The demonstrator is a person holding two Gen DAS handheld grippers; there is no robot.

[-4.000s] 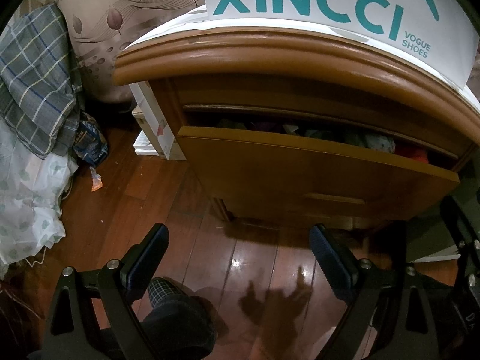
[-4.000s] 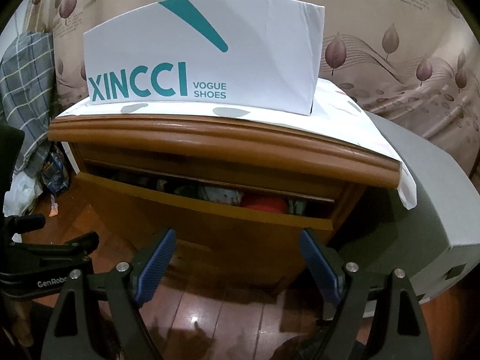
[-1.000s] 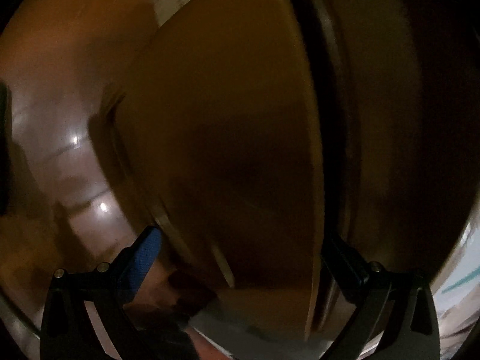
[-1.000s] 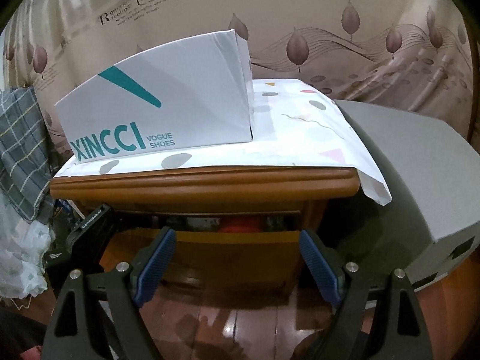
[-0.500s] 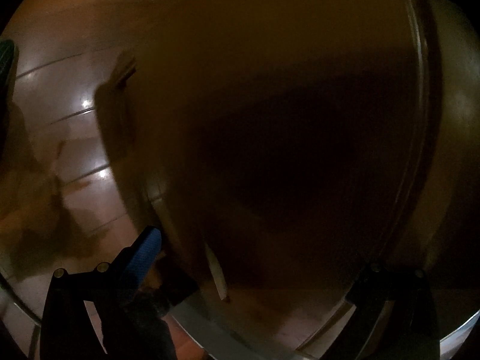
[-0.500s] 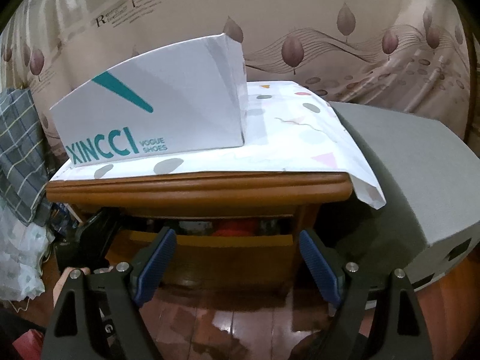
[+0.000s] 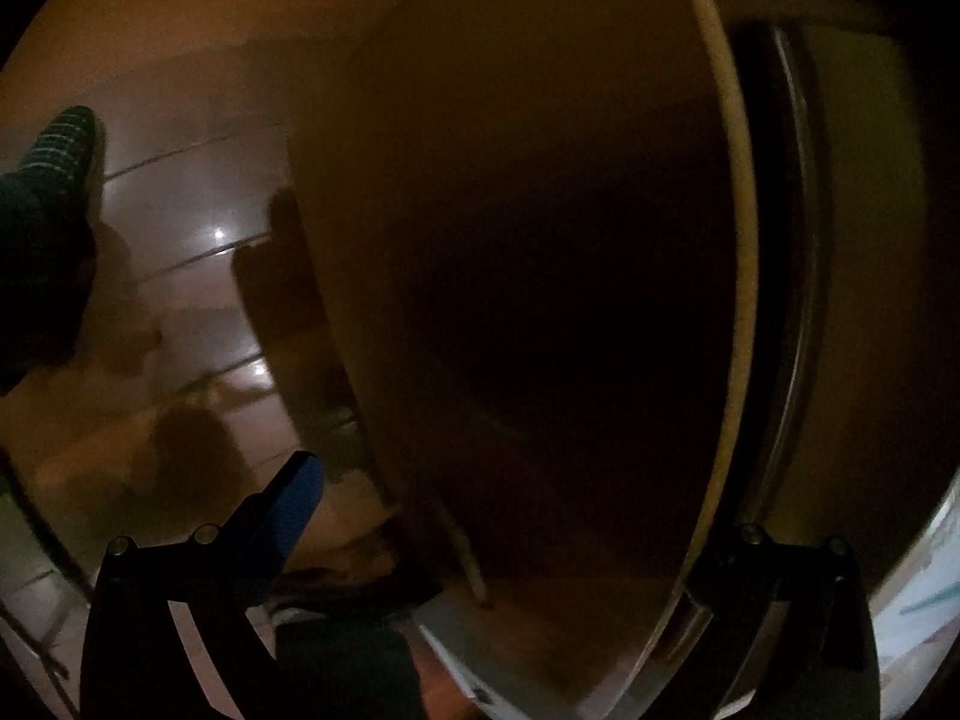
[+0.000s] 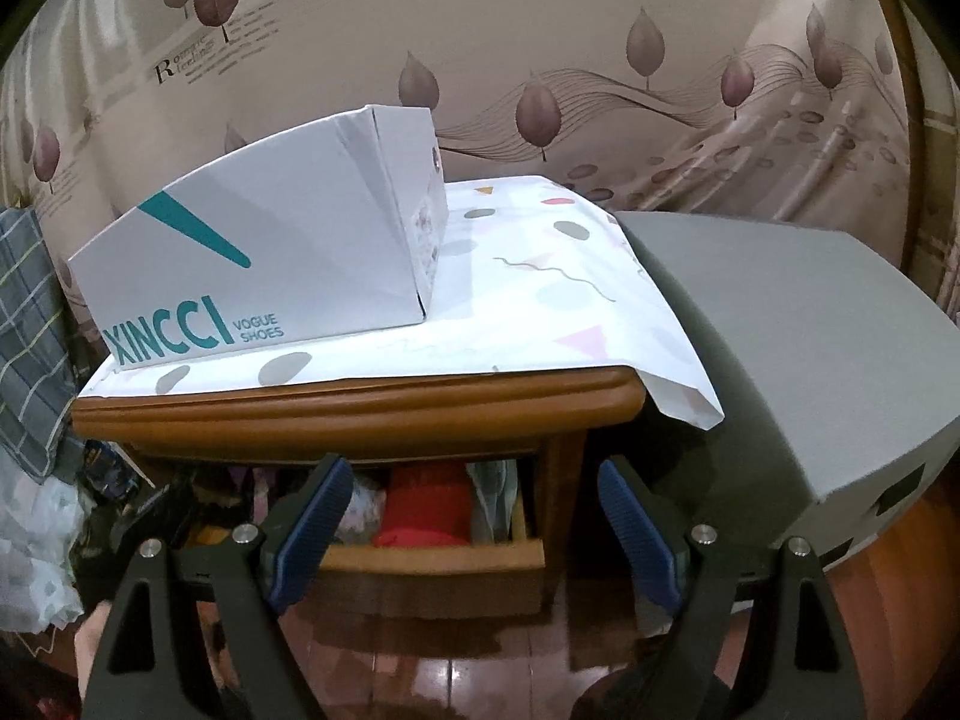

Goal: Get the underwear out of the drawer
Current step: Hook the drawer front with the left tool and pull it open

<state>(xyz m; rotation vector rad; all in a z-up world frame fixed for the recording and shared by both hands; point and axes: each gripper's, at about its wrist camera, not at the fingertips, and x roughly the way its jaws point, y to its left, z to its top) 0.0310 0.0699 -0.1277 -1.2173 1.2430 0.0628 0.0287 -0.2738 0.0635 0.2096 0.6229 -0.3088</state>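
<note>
Open drawer (image 8: 432, 561), red underwear (image 8: 423, 507) inside

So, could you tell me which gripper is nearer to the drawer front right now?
The left. The left gripper is right up against the drawer front, its jaws astride the panel's edge. The right gripper hangs back, open, facing the open drawer from a distance.

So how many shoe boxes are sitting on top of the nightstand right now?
1: a white XINCCI shoe box lies on the patterned cloth at the left of the nightstand top. Nothing else there looks like a box.
</note>
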